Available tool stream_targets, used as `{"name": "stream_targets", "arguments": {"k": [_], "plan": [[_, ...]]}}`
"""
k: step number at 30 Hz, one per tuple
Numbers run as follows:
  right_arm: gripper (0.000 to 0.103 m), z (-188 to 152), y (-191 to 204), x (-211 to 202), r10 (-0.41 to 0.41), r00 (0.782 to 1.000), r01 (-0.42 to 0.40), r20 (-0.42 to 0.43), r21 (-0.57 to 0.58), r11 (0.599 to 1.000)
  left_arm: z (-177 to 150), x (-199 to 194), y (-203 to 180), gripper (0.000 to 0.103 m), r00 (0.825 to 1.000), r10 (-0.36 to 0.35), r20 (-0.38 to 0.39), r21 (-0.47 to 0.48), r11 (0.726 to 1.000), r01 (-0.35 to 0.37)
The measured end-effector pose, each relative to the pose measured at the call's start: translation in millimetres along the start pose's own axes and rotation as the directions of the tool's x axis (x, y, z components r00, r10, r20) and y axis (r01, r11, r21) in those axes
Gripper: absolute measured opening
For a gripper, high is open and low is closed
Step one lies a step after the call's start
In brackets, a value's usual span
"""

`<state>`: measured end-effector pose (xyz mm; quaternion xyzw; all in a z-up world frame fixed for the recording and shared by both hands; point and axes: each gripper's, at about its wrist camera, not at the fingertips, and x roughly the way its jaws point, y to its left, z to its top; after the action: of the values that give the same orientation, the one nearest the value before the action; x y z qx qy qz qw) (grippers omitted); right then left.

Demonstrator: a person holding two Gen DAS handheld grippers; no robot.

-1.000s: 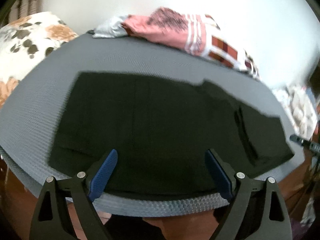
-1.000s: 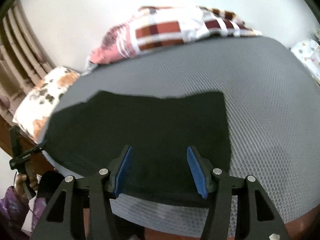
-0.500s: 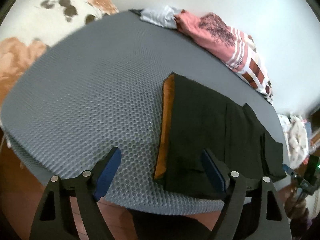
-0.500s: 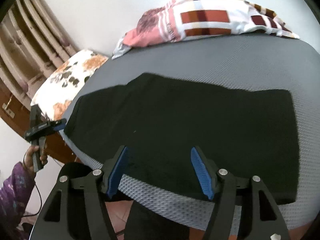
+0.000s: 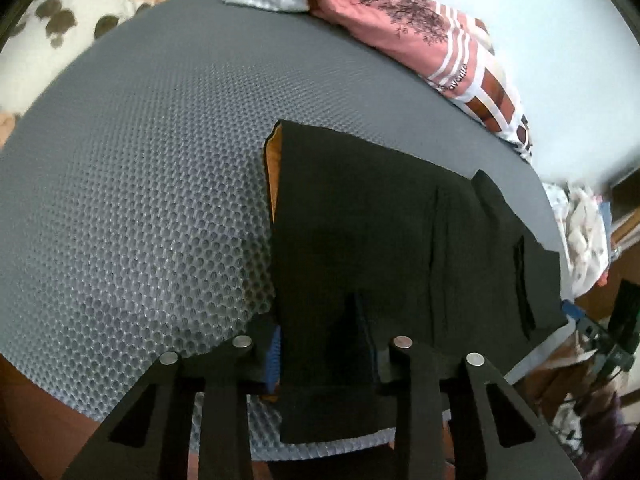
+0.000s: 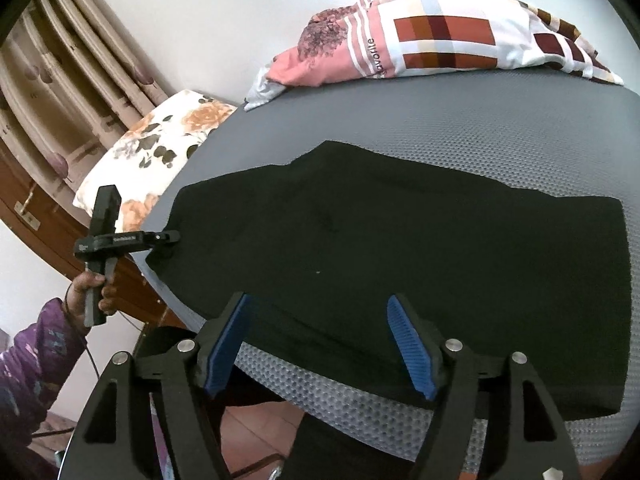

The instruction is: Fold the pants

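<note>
Left wrist view: the left claw [image 5: 324, 344] has just been closing and now pinches the near corner of the black pants [image 5: 392, 232], cloth bunched between its blue pads. The pants lie flat on the grey honeycomb mat [image 5: 140, 200], an orange lining showing along their left edge. They look soft, light and limp, so a hem corner is likely the best hold.

Right wrist view: the right claw [image 6: 320, 348] has just been opening; its jaws stand apart over the pants' near edge [image 6: 400, 248], gripping nothing. The left claw [image 6: 162, 238] sits at the far corner.
</note>
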<state>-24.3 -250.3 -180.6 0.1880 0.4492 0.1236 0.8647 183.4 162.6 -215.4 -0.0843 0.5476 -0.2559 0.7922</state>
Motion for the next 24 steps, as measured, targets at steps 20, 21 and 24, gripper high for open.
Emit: {"name": "stream_targets", "arguments": {"k": [20,21,24], "plan": [[0.081,39,-18,36,0.582,0.797,-0.59,0.165,0.42,0.69,-9,-34,-210,0.016,0.944,-0.308,0.114,0.143,0.946,0.291],[0.082,40,-19,39,0.599,0.783,-0.603,0.166,0.439,0.667,-14,-25,-220,0.015,0.94,-0.326,0.097,0.146,0.939,0.31],[0.083,37,-24,53,0.634,0.753,-0.623,0.176,0.499,0.602,-29,-8,-244,0.006,0.93,-0.361,0.065,0.19,0.92,0.344]]}}
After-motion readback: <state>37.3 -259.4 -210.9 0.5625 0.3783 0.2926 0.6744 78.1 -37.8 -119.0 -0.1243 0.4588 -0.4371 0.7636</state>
